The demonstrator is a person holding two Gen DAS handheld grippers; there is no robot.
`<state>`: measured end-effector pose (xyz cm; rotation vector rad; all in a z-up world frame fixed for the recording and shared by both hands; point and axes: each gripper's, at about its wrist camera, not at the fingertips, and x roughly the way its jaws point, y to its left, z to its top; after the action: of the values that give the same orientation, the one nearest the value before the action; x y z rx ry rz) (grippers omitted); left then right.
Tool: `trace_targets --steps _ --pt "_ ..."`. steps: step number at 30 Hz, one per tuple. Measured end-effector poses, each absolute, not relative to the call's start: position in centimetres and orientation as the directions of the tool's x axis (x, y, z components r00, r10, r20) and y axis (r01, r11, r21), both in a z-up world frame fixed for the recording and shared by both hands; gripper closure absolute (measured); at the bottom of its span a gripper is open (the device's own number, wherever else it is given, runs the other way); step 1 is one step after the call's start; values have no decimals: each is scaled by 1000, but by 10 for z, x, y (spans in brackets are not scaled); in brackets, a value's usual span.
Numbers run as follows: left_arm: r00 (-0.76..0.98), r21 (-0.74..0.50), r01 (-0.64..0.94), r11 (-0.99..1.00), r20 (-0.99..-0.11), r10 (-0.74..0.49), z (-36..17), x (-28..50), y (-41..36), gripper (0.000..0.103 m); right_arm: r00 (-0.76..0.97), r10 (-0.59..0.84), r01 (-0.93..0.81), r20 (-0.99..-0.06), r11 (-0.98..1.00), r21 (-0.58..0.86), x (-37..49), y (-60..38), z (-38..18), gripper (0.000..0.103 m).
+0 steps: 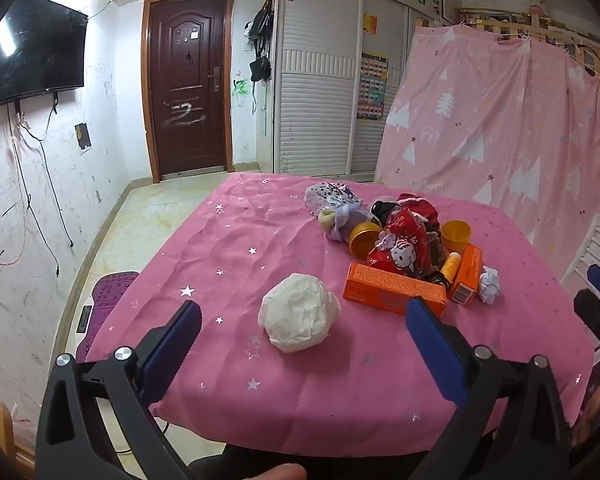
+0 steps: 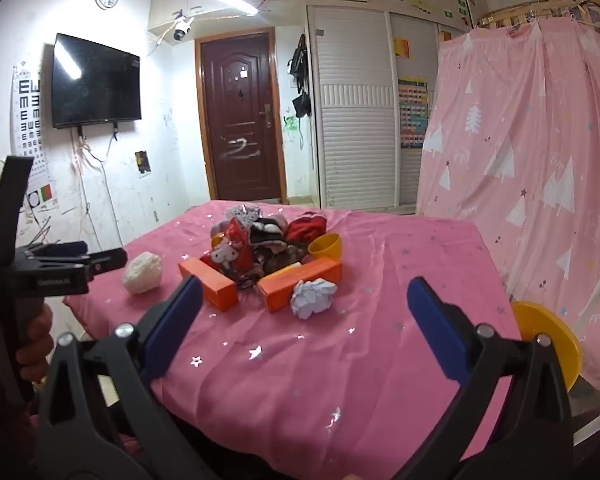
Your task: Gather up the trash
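A large white crumpled paper ball (image 1: 299, 312) lies on the pink tablecloth (image 1: 236, 248), just beyond my open, empty left gripper (image 1: 304, 320); it also shows in the right wrist view (image 2: 142, 267). A smaller crumpled paper ball (image 2: 313, 298) lies ahead of my open, empty right gripper (image 2: 306, 296); it also shows in the left wrist view (image 1: 489, 284). Behind them are two orange boxes (image 1: 394, 287) (image 2: 300, 278), a red Hello Kitty wrapper (image 1: 400, 246) and a pile of socks and cloth (image 2: 276, 236).
Yellow cups (image 1: 456, 236) (image 2: 326, 246) sit by the pile. A yellow bin (image 2: 552, 344) stands at the table's right side. The left gripper (image 2: 76, 264) is at the left of the right wrist view. A pink curtain (image 2: 520, 160) hangs on the right.
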<state>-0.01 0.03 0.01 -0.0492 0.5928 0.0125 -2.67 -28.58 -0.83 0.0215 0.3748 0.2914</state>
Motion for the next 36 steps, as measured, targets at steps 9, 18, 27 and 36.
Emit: trace_targets --steps 9,18,27,36 --pt "826 -44 -25 999 -563 -4 0 0 0 8 889 287 -279 -356 957 76 -27 -286 -8 4" --pt "827 -43 -23 999 -562 -5 0 0 -1 8 890 287 -280 -355 957 74 -28 -285 -8 4" --pt "827 -45 -20 999 -562 -9 0 -2 -4 8 891 284 -276 -354 958 73 -28 -285 -5 5" --pt "827 -47 -19 999 -562 -11 1 -2 -1 8 893 282 -274 -352 959 72 -29 -285 -6 4"
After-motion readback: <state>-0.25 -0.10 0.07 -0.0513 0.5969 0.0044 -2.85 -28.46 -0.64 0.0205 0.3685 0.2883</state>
